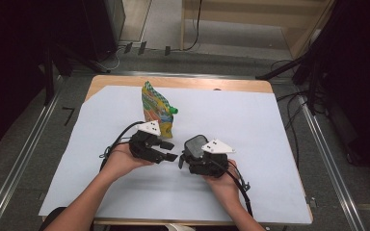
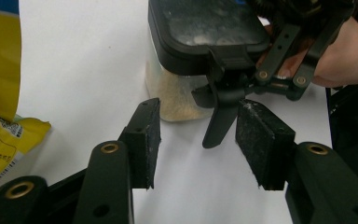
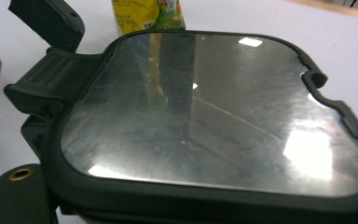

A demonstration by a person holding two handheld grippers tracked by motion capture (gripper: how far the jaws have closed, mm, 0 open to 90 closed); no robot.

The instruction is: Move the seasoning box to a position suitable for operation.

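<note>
**Opening the container: only near the start**

Appears to pinch the clear container [image 1: 196, 144] with the right claw [image 1: 189, 155], a little below the middle of the high view. Cannot say with full certainty, since the pads themselves are hidden behind the container. Seems to rest it on the white counter [image 1: 270, 144], with pale grains in its lower part in the left gripper view.

Brings the left claw [image 2: 198, 116] close from the left side of the high view. Keeps this claw spread, about half wide, pinching nothing. Has the black latch [image 2: 221, 107] hanging down between the 2 pads, nearer to the right one, but not pressed by them.

Shows the black lid [image 3: 214, 107] sitting flat on the container in the right gripper view, the rim closed all around, the latch at the left edge of that frame.

Leaves the yellow-green pouch [image 1: 155, 108] standing upright above the claws in the high view, untouched, with its green cap [image 1: 174, 110] on.

Judged done: holding the container steady, lining up the left claw on the latch. Judged left: closing on the latch, lifting it, taking the lid off, and probably something with the pouch after that.
</note>
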